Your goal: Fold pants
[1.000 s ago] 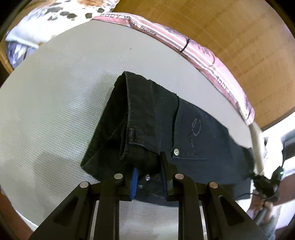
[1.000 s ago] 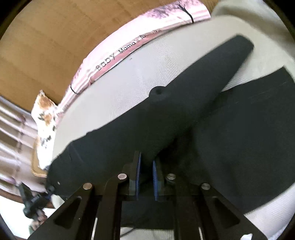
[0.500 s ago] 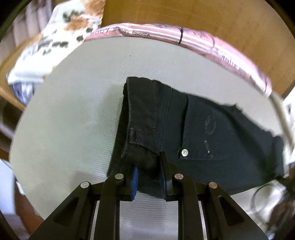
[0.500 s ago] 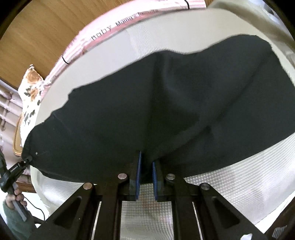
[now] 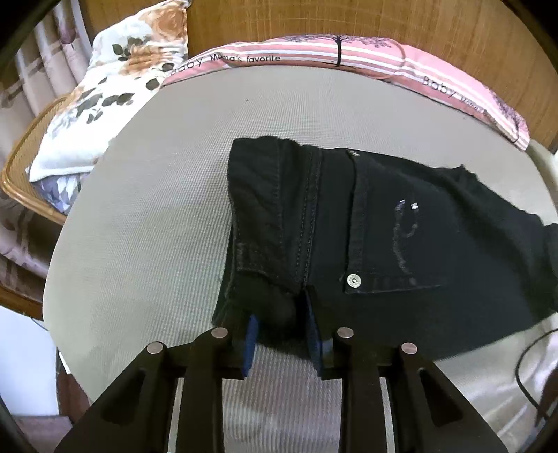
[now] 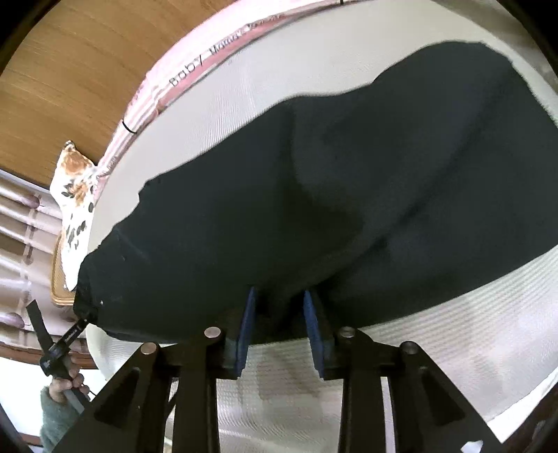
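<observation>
Black denim pants (image 5: pixel 376 240) lay folded flat on the surface, waistband end bunched right at the left claw's tips, rest running away to that claw's right. Back pocket with a silver rivet faced up. At the right claw, plain black fabric spread ahead with soft creases.

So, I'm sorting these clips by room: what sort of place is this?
Most likely a bedroom. The black pants lie on a bed-like mattress, with a striped pink pillow and a floral cushion against a wooden headboard.
</observation>
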A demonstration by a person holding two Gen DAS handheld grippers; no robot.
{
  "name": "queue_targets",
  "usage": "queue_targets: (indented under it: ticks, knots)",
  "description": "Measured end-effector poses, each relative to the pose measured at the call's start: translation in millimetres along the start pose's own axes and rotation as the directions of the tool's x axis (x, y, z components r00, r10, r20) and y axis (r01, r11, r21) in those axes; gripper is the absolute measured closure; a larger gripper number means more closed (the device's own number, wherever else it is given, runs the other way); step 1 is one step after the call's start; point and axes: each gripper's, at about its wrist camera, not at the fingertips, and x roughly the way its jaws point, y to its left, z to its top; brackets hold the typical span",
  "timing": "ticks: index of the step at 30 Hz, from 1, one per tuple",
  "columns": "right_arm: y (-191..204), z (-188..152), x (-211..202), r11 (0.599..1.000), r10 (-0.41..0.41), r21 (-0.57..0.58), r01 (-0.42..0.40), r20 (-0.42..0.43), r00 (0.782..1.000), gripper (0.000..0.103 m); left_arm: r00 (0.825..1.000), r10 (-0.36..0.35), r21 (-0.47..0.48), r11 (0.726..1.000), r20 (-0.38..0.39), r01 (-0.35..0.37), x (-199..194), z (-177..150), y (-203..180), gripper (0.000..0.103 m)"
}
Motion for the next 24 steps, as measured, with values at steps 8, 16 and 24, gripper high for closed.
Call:
queue_targets:
  ticks: [8,16,24]
  knots:
    - [-76,26,-53,0.991,-0.011,0.133,-0.005,0.115,0.993,0.067,0.999,0.037,0.141,0.989,0.033,-0.041,-54,-16,-18,0.067]
    - [-140,62,-49,0.933,0.119,0.315,-0.173,0.183,0.976,0.067,0.963,-0.223,0.375,0.915,0.153,0.152,-78,-4,-127,0.066]
    - [-147,83,-25,0.921,0.129,0.347,-0.177,0.156,0.979,0.067,0.895,-0.445,0.676,0.657,-0.008,0.333,-58,-20,-281,0.066]
